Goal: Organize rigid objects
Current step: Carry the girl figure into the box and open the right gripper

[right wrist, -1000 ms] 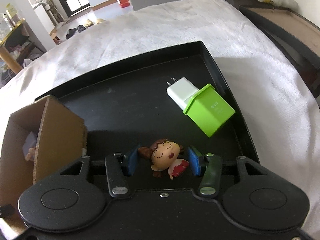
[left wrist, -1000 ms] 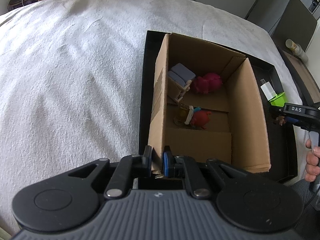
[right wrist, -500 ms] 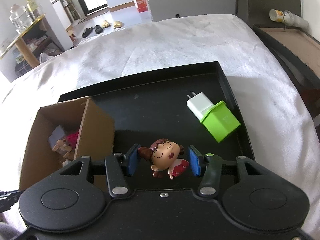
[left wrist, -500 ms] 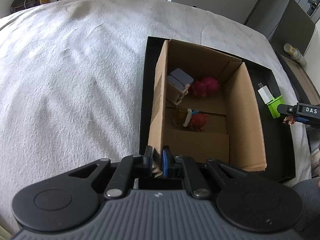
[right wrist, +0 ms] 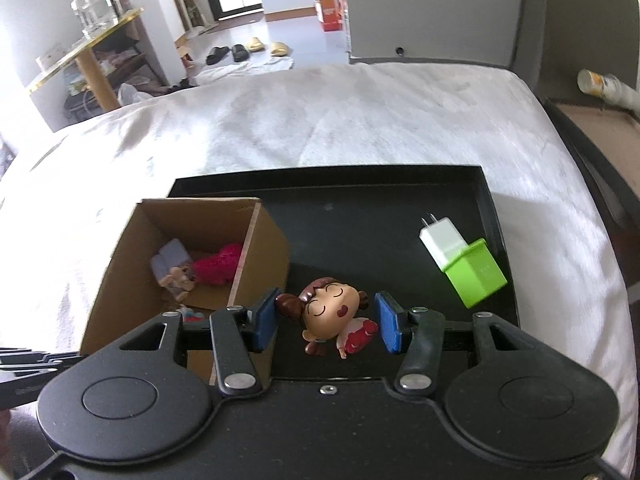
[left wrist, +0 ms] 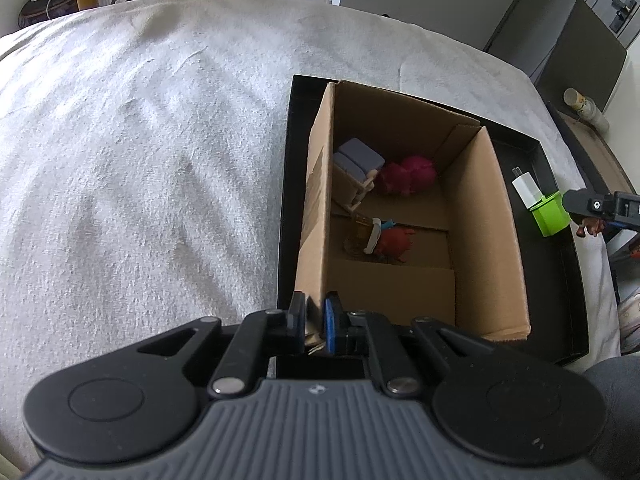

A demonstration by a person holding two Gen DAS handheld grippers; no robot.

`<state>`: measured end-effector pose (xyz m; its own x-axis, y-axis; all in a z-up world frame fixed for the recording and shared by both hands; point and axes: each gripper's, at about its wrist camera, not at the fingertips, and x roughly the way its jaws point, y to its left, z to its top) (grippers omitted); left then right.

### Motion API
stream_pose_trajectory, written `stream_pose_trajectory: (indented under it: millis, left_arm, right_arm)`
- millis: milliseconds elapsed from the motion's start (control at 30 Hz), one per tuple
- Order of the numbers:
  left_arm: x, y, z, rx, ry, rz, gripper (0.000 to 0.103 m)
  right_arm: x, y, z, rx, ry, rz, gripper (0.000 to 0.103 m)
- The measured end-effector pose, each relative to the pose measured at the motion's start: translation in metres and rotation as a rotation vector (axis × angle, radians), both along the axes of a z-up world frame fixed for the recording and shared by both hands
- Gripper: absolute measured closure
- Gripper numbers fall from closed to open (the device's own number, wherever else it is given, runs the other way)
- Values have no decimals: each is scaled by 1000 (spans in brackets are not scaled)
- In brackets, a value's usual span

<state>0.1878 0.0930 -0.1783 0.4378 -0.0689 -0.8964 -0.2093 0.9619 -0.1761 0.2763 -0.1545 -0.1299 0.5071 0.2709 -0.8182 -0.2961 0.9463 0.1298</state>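
A cardboard box (left wrist: 492,216) stands on a black tray (left wrist: 560,288) on a white bedcover. Inside lie a magenta toy (left wrist: 408,175), a small grey-topped chair (left wrist: 356,168) and a red figure (left wrist: 390,242). My left gripper (left wrist: 314,320) is shut on the box's near left wall corner. My right gripper (right wrist: 326,320) is shut on a brown-haired doll figurine (right wrist: 328,312) and holds it above the tray, right of the box (right wrist: 124,256). A white plug charger (right wrist: 442,240) and a green house-shaped block (right wrist: 476,272) lie on the tray (right wrist: 360,208).
The tray sits on a white bed (left wrist: 140,160). A brown side shelf with a bottle (right wrist: 604,84) runs along the right. Slippers (right wrist: 248,50) lie on the floor beyond the bed, and a yellow-legged table (right wrist: 88,64) stands at the left.
My right gripper has risen and pulled back with the doll, so the box and more of the tray come into view. The left gripper stays clamped on the box wall.
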Motion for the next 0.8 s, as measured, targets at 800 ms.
stream_pose_trajectory:
  millis: [800]
  left_arm:
    - [-2,-2,-2,-29,-24,-65,94]
  right_arm:
    - [-12,64,27,-73,-52,141,53]
